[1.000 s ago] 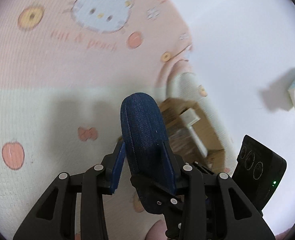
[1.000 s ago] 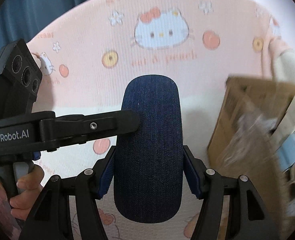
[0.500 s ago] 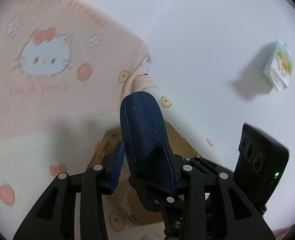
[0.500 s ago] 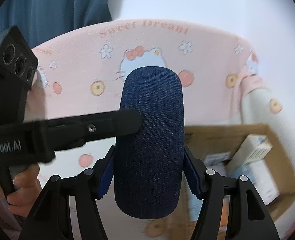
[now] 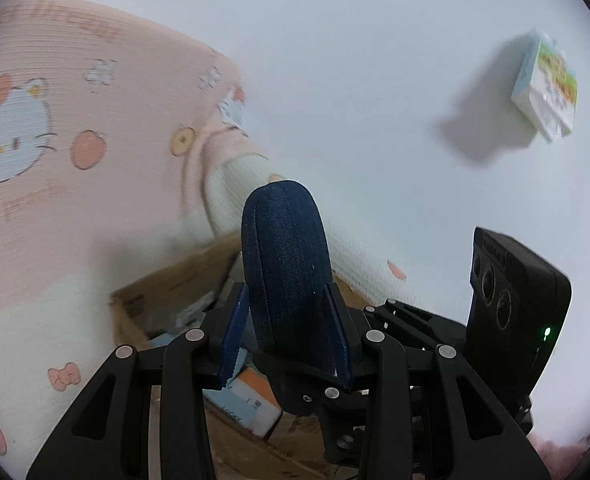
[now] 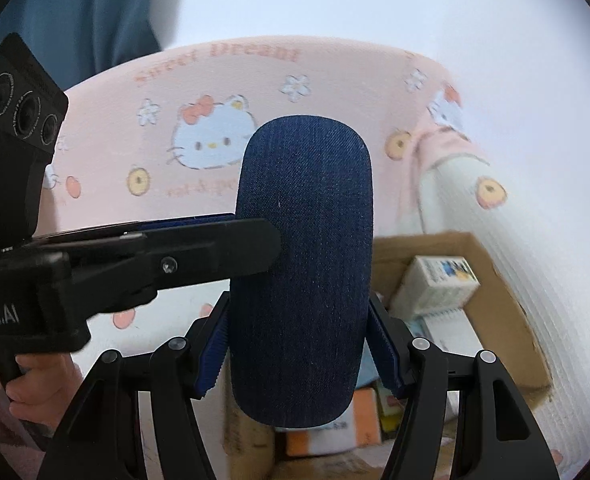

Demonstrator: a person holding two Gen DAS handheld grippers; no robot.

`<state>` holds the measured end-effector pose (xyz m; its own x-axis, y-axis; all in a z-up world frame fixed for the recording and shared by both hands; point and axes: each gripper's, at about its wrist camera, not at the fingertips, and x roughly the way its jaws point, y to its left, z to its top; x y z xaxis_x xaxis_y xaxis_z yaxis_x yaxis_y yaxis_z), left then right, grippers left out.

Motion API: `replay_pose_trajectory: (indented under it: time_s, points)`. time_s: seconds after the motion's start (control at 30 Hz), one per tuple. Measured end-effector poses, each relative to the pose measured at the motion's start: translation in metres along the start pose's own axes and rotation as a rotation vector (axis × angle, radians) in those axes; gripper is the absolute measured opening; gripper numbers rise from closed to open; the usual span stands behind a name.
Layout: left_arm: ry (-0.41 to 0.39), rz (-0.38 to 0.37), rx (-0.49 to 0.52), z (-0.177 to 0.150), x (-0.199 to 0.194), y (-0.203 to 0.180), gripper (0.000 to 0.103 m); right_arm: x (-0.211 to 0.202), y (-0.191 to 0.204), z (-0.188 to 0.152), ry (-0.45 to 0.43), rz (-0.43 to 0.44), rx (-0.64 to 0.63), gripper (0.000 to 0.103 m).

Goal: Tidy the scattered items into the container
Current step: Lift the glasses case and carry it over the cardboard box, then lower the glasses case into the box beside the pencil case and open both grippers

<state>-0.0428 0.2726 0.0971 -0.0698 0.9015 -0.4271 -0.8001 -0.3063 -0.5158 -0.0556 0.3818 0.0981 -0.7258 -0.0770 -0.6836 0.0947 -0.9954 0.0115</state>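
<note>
Both grippers were clamped on one blue denim case (image 6: 301,268): the right gripper (image 6: 301,354) across its wide sides, the left gripper (image 5: 289,330) across its thin edges (its black finger crossed the right view). The case was held in the air above the cardboard box (image 6: 495,280). Since a moment before, the box had been brought underneath, and the small packet (image 5: 545,86) on the white floor looked farther off.

Denim case (image 6: 301,264) hides much of box (image 6: 491,300).
</note>
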Motion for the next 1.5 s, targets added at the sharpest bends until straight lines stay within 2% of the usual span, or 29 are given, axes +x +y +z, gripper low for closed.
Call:
replay_pose_trajectory:
  time_s: [0.23, 0.43, 0.53, 0.77, 0.87, 1.1, 1.27, 1.37, 1.5]
  points:
    - [0.117, -0.033, 0.019, 0.004, 0.050, -0.015, 0.041, 0.010, -0.042, -0.008, 0.091, -0.012, 0.071, 0.061]
    - [0.198, 0.018, 0.043, 0.004, 0.082, -0.011, 0.041, 0.038, -0.061, -0.001, 0.198, 0.004, 0.071, 0.061]
    - [0.253, 0.017, -0.008, 0.008, 0.103, 0.009, 0.041, 0.058, -0.068, 0.002, 0.251, 0.012, 0.086, 0.061]
    - [0.376, -0.051, -0.159, 0.006, 0.139, 0.048, 0.041, 0.086, -0.084, -0.001, 0.359, 0.030, 0.100, 0.060]
    - [0.413, -0.062, -0.169, 0.001, 0.150, 0.051, 0.041, 0.092, -0.089, -0.007, 0.407, 0.025, 0.108, 0.060]
    - [0.542, -0.021, -0.171, -0.019, 0.161, 0.048, 0.040, 0.107, -0.096, -0.020, 0.483, 0.059, 0.167, 0.060]
    - [0.569, -0.011, -0.198, -0.023, 0.158, 0.054, 0.040, 0.119, -0.091, -0.027, 0.528, 0.080, 0.175, 0.060]
    - [0.575, -0.034, -0.197, -0.022, 0.157, 0.053, 0.040, 0.129, -0.088, -0.031, 0.578, 0.084, 0.173, 0.060]
    - [0.605, -0.001, -0.195, -0.021, 0.162, 0.058, 0.040, 0.144, -0.085, -0.031, 0.672, 0.049, 0.164, 0.060]
